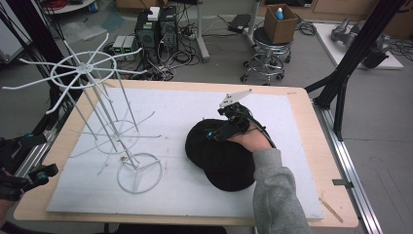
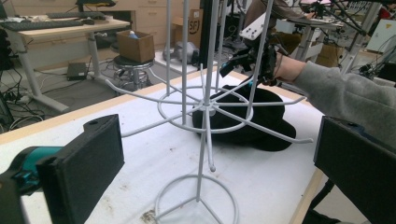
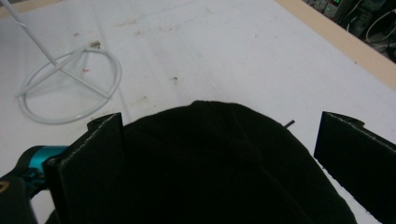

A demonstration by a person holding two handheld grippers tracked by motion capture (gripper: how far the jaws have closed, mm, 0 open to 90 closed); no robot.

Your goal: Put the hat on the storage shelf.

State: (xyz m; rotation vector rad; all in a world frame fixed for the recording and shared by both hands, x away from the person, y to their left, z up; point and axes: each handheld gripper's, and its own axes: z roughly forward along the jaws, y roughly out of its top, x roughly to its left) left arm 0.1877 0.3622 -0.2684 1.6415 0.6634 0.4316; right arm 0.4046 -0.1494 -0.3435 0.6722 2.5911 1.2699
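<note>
Looking down in the high view, the right gripper (image 1: 214,132) hovers over the black cap (image 1: 221,158) beside the wire rack (image 1: 104,129). Left gripper (image 2: 219,154): jaws wide, empty. Right gripper view: jaws wide astride the cap (image 3: 219,163); a shallow pinch may let it slip.

Even, soft overhead light on your bench (image 1: 185,105), faint shadows, no glare, black cap (image 3: 224,168) detail lost, slightly soft focus throughout
</note>
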